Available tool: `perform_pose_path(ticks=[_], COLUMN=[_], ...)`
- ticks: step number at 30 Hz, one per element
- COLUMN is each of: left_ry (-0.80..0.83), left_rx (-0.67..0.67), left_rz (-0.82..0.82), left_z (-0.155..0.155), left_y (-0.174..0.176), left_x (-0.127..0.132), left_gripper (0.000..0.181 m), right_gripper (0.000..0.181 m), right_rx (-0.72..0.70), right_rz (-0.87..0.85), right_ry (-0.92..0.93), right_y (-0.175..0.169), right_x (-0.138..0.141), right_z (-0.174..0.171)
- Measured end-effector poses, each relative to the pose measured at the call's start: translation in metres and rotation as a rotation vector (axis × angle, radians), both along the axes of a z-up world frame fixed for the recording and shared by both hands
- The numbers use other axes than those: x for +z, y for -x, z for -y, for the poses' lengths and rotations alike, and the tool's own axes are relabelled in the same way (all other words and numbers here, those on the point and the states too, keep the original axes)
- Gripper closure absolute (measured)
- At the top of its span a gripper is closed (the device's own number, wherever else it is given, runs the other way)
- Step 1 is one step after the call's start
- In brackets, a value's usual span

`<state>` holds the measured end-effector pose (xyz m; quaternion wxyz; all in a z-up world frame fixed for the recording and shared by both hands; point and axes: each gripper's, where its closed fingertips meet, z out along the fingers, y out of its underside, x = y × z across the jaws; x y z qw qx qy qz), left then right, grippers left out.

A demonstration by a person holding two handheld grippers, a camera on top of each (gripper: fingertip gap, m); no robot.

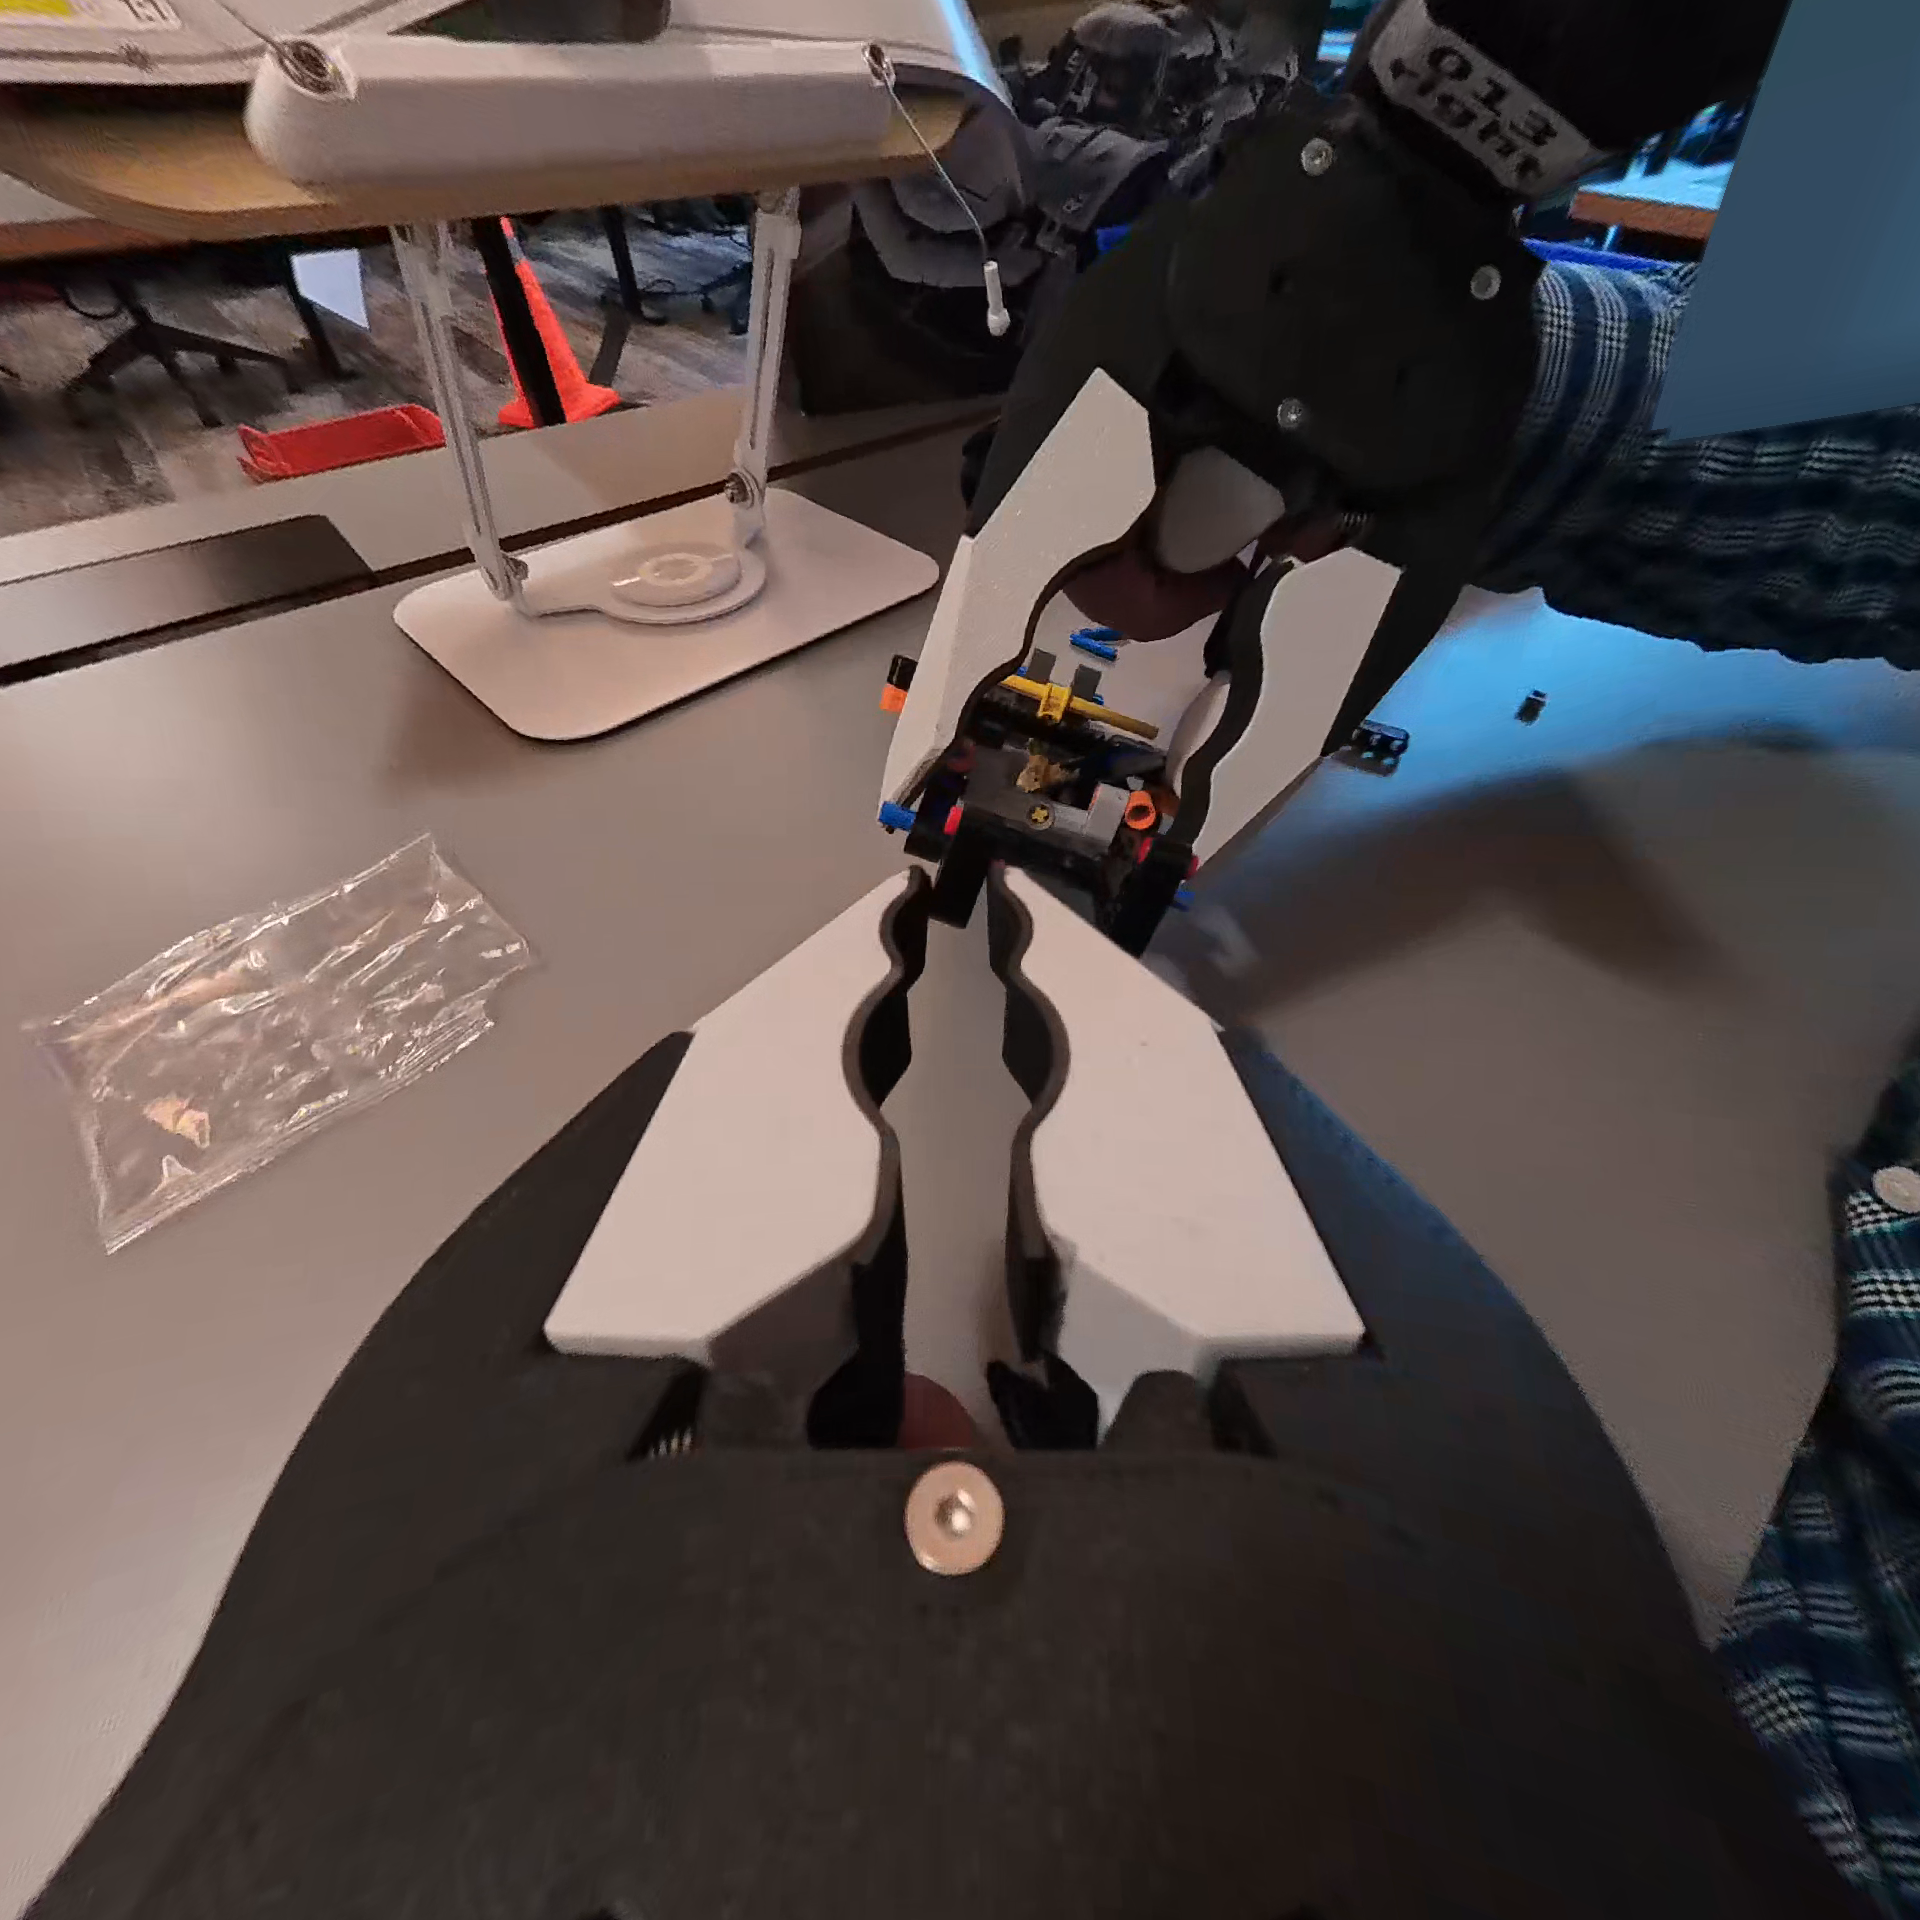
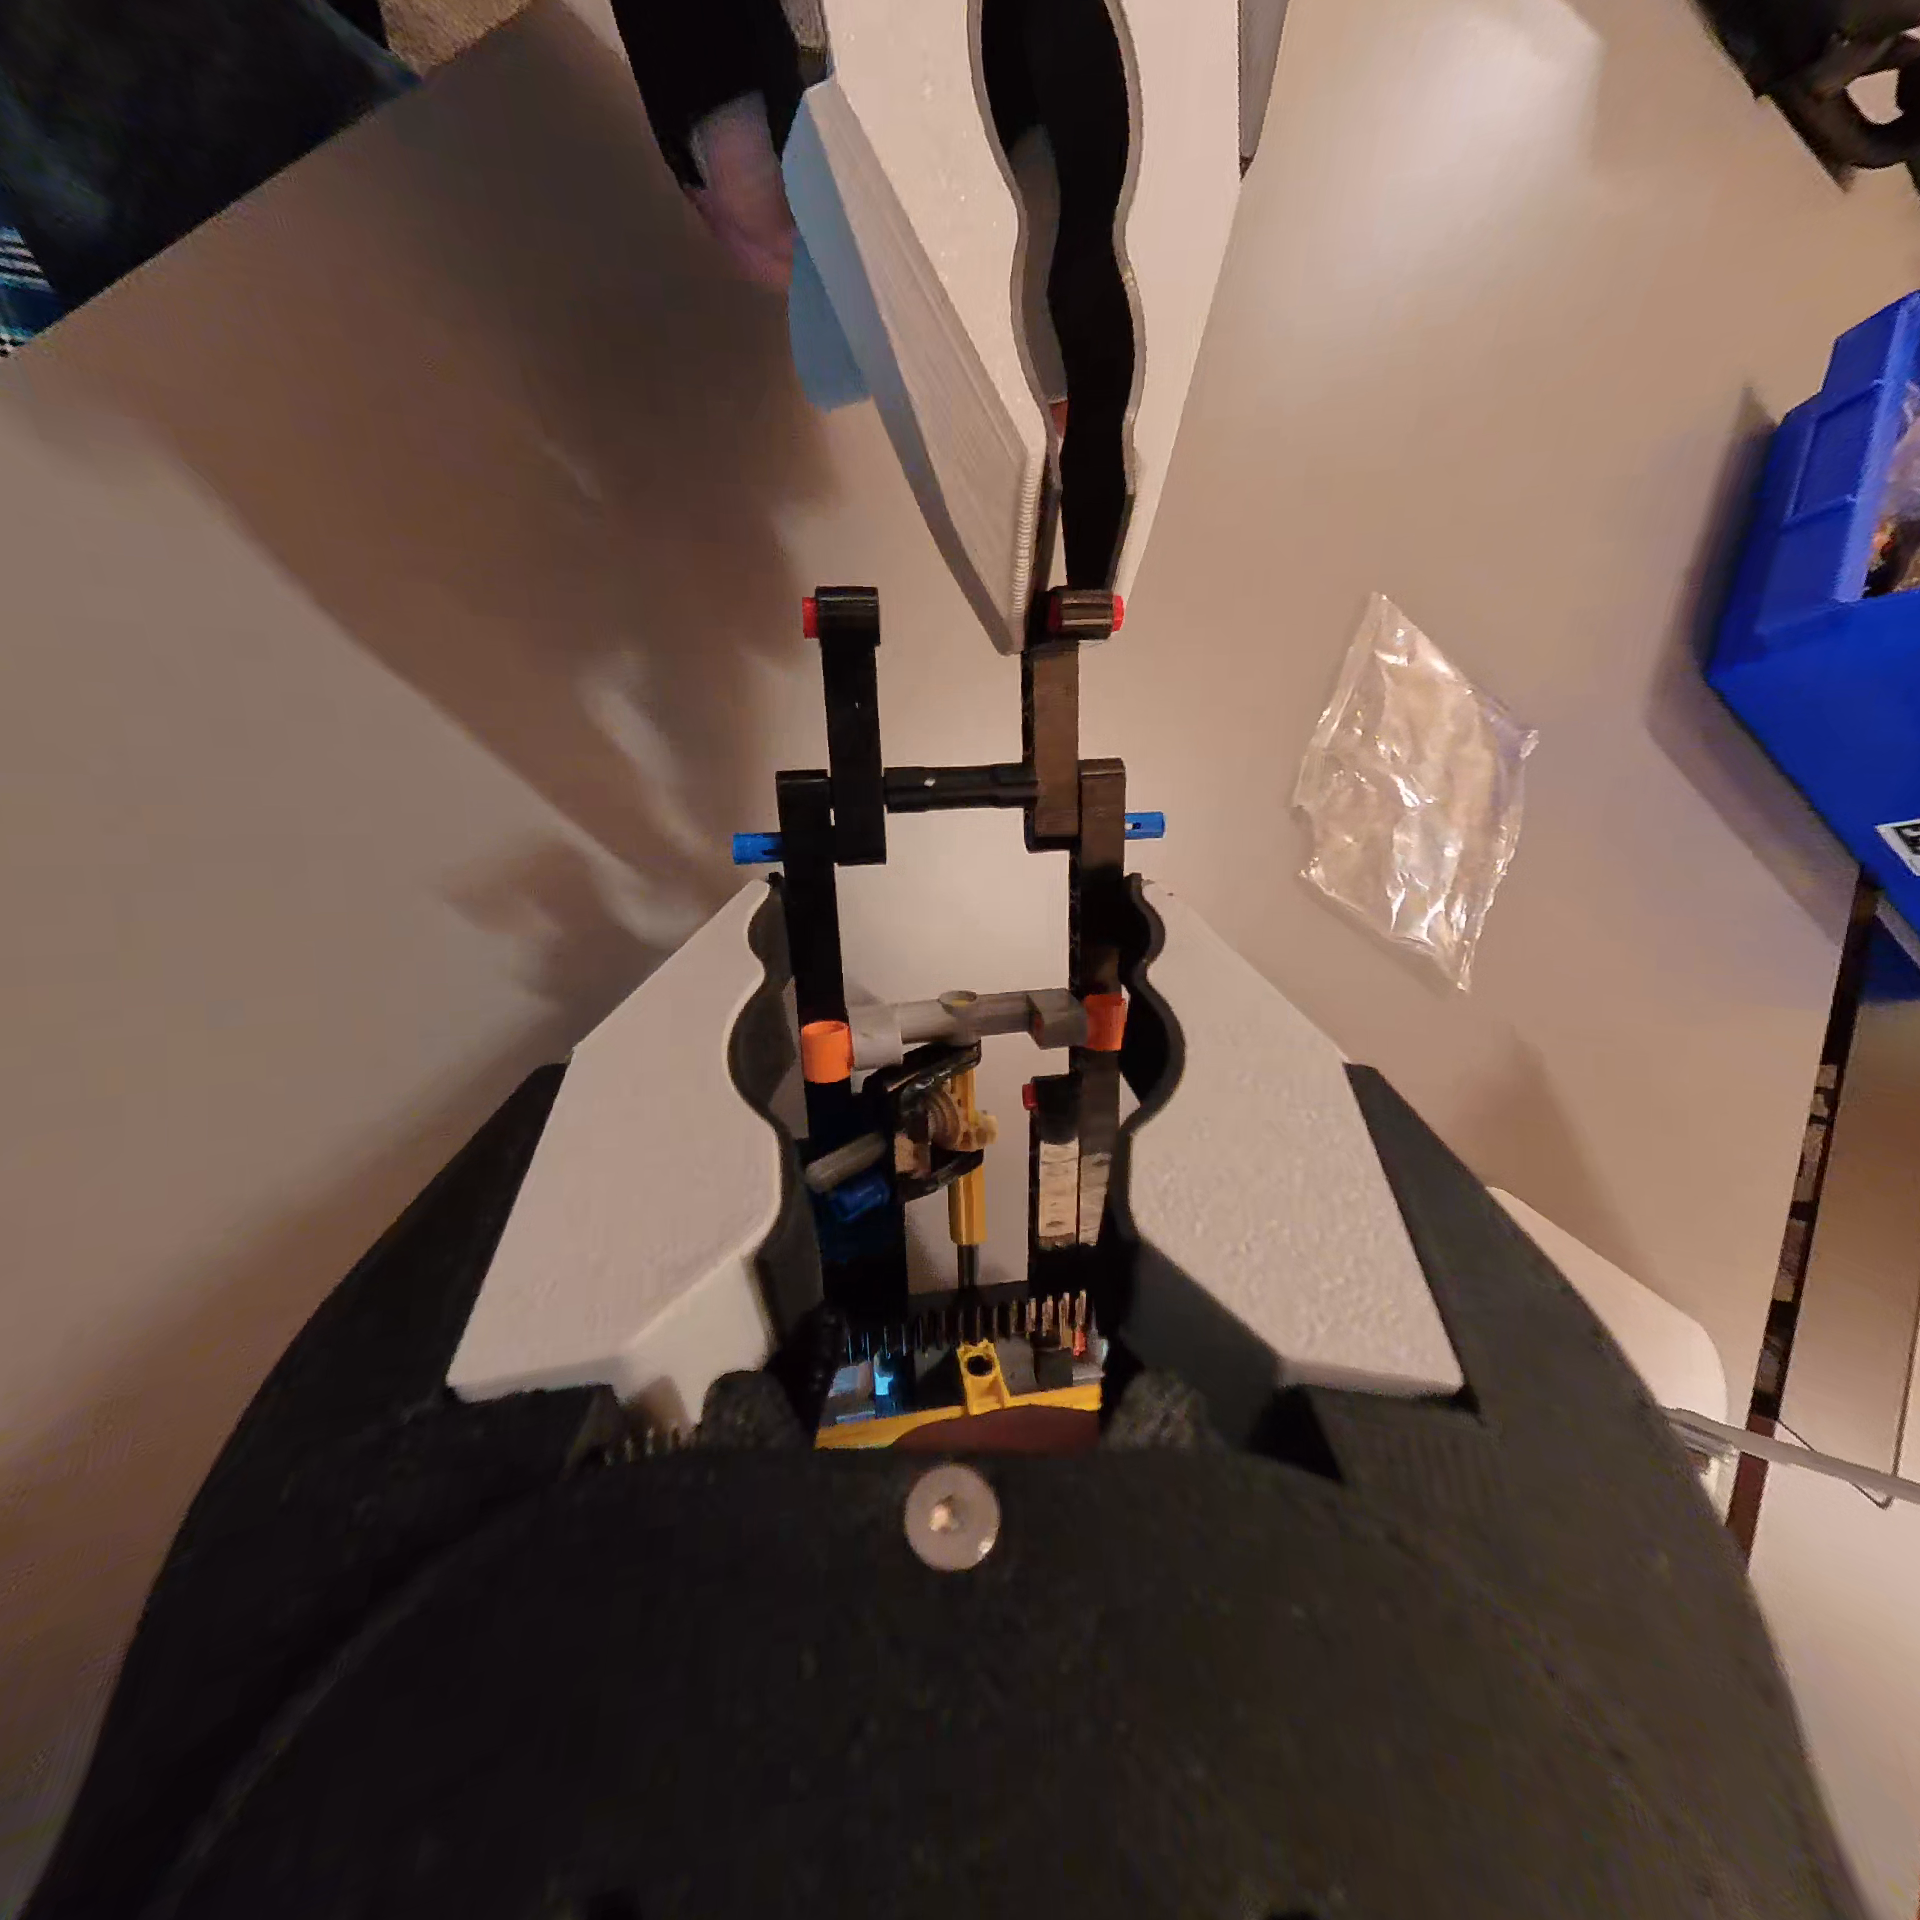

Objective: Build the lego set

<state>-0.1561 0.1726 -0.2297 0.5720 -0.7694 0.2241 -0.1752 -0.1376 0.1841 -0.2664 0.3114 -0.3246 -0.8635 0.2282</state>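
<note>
both grippers (image 1: 954, 894) (image 2: 951, 904) clamped (tips meeting)

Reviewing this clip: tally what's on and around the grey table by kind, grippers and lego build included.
Grippers: 2 (left gripper, right gripper)
Lego assembly: 1, held by both grippers
Clear plastic bag: 1
White stand: 1
Blue bin: 1
Total: 6
A few loose small pieces beyond the right gripper are too small to count.

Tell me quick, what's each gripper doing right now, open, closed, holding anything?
Left gripper: closed on one black arm of the lego assembly.
Right gripper: closed around the lego assembly's body, holding it above the table.
</note>
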Motion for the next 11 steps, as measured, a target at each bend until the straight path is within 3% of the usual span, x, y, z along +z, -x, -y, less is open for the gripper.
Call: perform_pose_path(ticks=[3,6,8,11], left_ry=[-0.022,-0.022,-0.034,-0.031], left_rx=[0.016,0.034,0.052,0.046], left_rz=[-0.021,-0.012,0.004,-0.015], left_z=[-0.002,-0.003,-0.004,-0.003], left_y=[0.000,-0.001,0.000,-0.002], left_x=[0.000,0.001,0.004,0.003], left_gripper=[0.175,0.176,0.176,0.176], right_gripper=[0.113,0.105,0.125,0.126], right_rx=[-0.002,-0.064,-0.044,-0.034], right_rz=[-0.012,-0.072,-0.125,-0.097], right_ry=[0.006,-0.105,-0.141,-0.132], right_y=[-0.001,-0.001,-0.009,-0.021], right_x=[0.003,0.015,0.026,0.024], right_z=[-0.001,-0.013,-0.005,0.005])
